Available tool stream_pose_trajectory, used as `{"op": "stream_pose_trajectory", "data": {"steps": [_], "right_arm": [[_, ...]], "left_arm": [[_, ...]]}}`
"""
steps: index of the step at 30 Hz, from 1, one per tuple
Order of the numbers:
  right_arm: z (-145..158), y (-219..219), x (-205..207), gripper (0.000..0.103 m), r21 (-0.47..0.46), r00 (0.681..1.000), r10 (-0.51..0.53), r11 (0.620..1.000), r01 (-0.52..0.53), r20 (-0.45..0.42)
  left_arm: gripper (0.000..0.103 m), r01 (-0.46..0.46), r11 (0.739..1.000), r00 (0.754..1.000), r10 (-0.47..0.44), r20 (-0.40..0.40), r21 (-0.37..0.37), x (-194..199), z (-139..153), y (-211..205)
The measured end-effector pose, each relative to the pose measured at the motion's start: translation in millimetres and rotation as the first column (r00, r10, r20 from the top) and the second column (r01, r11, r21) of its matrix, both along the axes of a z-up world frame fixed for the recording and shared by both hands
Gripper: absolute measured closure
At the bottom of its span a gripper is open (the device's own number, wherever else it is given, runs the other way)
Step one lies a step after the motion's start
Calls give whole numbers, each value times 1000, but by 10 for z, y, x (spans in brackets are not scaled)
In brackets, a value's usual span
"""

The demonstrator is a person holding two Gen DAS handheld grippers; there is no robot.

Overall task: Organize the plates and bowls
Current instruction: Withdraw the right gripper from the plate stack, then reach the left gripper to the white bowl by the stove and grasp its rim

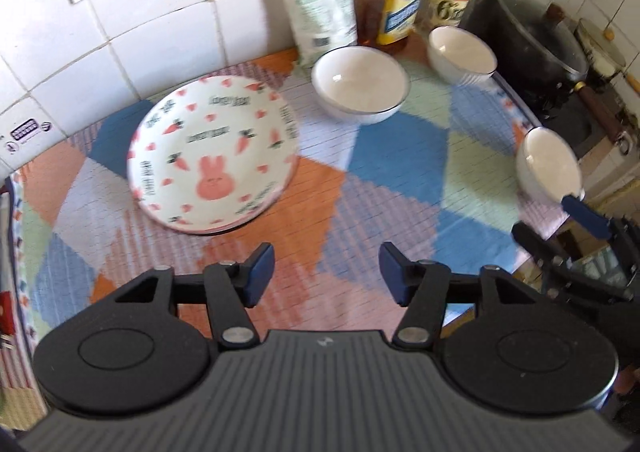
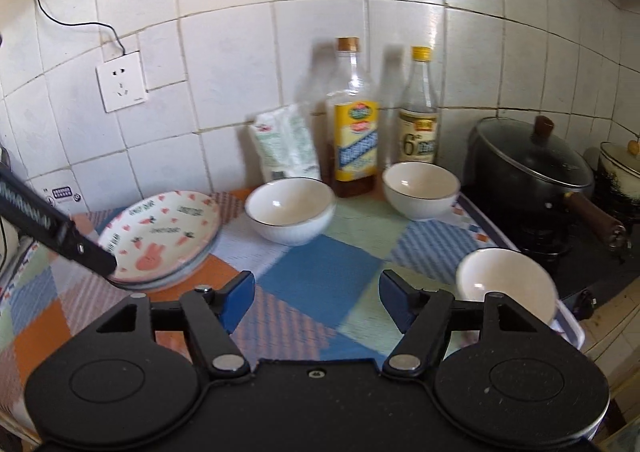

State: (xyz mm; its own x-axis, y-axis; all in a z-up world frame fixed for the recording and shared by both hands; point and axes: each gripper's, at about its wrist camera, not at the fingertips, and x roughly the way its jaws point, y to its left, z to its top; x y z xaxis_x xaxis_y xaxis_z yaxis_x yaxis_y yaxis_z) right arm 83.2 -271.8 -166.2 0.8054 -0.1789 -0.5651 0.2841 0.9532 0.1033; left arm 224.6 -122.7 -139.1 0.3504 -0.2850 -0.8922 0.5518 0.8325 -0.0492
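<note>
Both claws gape with nothing between them: from the left wrist, the left gripper (image 1: 326, 272) hovers short of the bunny plates (image 1: 214, 152), while from the right wrist, the right gripper (image 2: 316, 298) likely next reaches the nearest bowl (image 2: 506, 280) for stacking.

The near-right bowl (image 2: 506, 280) is partly hidden behind the right gripper's finger linkage, the plate's (image 1: 214, 154) lettering is blurred, and possibly more plates lie beneath it.
</note>
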Motion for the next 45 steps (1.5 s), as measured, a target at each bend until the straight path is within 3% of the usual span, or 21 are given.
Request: {"op": "stream_pose_trajectory", "data": {"steps": [9, 11, 12, 16, 19, 28, 37, 42, 45], "right_arm": [[-213, -677, -320, 28, -78, 997, 30, 996, -35, -70], [-271, -830, -379, 22, -109, 997, -13, 994, 5, -70], [-304, -907, -409, 13, -114, 998, -26, 993, 18, -64], [-452, -1176, -476, 10, -121, 997, -31, 992, 22, -66], [-582, -1318, -473, 10, -106, 996, -19, 994, 9, -93], [-996, -1501, -240, 9, -19, 987, 64, 998, -67, -148], [-1175, -1596, -80, 9, -12, 988, 99, 995, -101, -119], [-1209, -1687, -4, 8, 12, 990, 103, 995, -102, -99], [-1236, -1742, 84, 8, 31, 986, 111, 994, -108, -121]], "left_arm": [[38, -9, 1000, 1000, 8, -18, -15, -414, -253, -798], [38, -6, 1000, 1000, 5, -23, -15, -488, -308, -971], [37, -4, 1000, 1000, 3, -27, -16, -518, -334, -1049], [36, 9, 1000, 999, -9, -39, -13, -595, -441, -1326], [24, 7, 1000, 1000, -7, -18, -6, -611, -523, -1516], [24, -8, 1000, 997, 7, -73, -23, -467, -729, -2032], [24, 56, 998, 994, -59, -97, -37, -366, -1022, -2488], [35, 67, 997, 988, -73, -138, -47, -312, -1185, -2656], [59, 79, 996, 985, -86, -147, -51, -296, -1248, -2733]]}}
